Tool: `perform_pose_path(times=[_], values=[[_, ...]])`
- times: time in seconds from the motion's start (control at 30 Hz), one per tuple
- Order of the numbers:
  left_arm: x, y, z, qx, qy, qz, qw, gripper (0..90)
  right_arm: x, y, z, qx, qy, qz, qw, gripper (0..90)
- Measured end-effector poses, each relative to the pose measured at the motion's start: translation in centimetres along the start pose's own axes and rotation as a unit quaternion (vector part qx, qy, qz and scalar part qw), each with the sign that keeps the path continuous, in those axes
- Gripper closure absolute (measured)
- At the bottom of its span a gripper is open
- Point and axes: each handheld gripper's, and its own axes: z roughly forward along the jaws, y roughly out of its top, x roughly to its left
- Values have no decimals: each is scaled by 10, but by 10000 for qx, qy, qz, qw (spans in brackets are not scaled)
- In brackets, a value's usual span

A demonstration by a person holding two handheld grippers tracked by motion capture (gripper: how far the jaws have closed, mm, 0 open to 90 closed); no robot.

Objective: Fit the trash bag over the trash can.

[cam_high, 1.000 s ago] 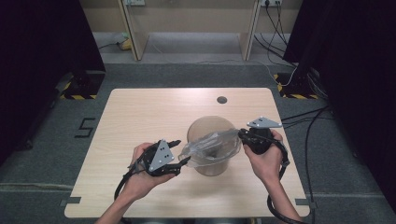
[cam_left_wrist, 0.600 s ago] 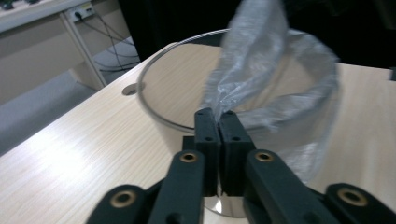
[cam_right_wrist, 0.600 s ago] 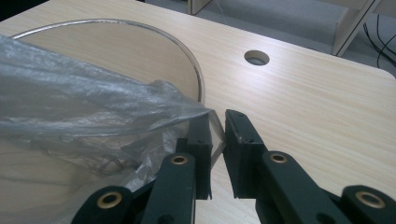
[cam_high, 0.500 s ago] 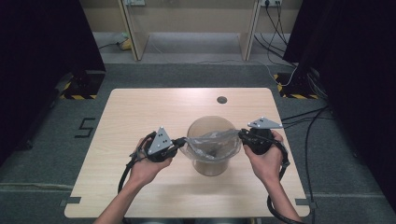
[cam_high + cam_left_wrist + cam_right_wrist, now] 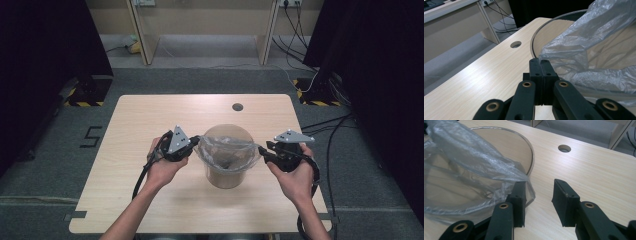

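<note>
A clear round container [image 5: 225,179] stands mid-table with a thin clear plastic bag [image 5: 230,150] hanging in its mouth. My left gripper [image 5: 196,143] is at the container's left rim [image 5: 534,42]; its jaws [image 5: 540,61] are shut on an edge of the bag [image 5: 586,50]. My right gripper [image 5: 261,149] is at the right rim [image 5: 531,152]. Its jaws [image 5: 540,186] have just been opening and stand apart with nothing between them. The bag's film [image 5: 469,157] still drapes against the outside of one of the right gripper's fingers [image 5: 519,192].
The light wooden table [image 5: 150,115] has a round cable hole [image 5: 237,107] behind the container. Cables trail from both grippers toward the front edge. Grey carpet, desk legs and floor cables lie beyond the table.
My left gripper moved up and right to the container's left rim and closed on the bag's edge. The right gripper stayed put and its jaws opened off the bag.
</note>
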Motion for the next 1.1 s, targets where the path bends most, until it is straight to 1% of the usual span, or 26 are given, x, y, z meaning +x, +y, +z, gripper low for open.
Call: perform_pose_path(times=[0.1,0.17,0.2,0.4,0.43,0.5,0.53,0.57,0.6,0.67,0.7,0.73,0.8,0.93,1.03,1.1], values=[[0,1,-1,8,44,60,10000,897,2,0,-4,9,40,-43,10000,619],[-1,2,-1,13,64,97,9999,897,4,0,-7,2,76,-141,9999,608],[-1,3,-1,20,76,126,9999,897,8,1,-9,-7,128,-204,9997,591],[-2,7,1,26,111,218,9997,897,13,8,-11,-97,226,-286,9993,571],[-1,7,2,21,114,225,9997,897,14,11,-10,-127,267,-298,9991,586],[0,8,3,35,120,228,9997,897,14,12,-9,-120,275,-314,9991,598],[0,8,5,55,116,223,9997,897,13,14,-6,-119,292,-334,9989,642],[0,8,5,55,116,223,9997,897,13,14,-6,-119,292,-334,9989,642],[2,8,6,70,120,244,9996,897,11,15,-3,-103,307,-337,9989,687],[3,7,8,82,116,245,9996,897,10,15,0,-98,328,-330,9989,742],[3,7,8,82,116,245,9996,897,10,15,0,-98,328,-330,9989,742],[5,7,11,120,136,253,9995,896,7,15,4,-97,309,-274,9991,794],[6,7,13,118,141,237,9996,897,6,14,6,-91,311,-254,9992,809],[9,7,18,160,155,210,9995,896,1,13,14,-106,221,-100,9997,841],[10,7,21,172,146,197,9996,896,0,11,20,-83,173,-34,9998,844],[11,7,23,165,135,173,9996,896,0,10,22,-64,167,-32,9998,845]])
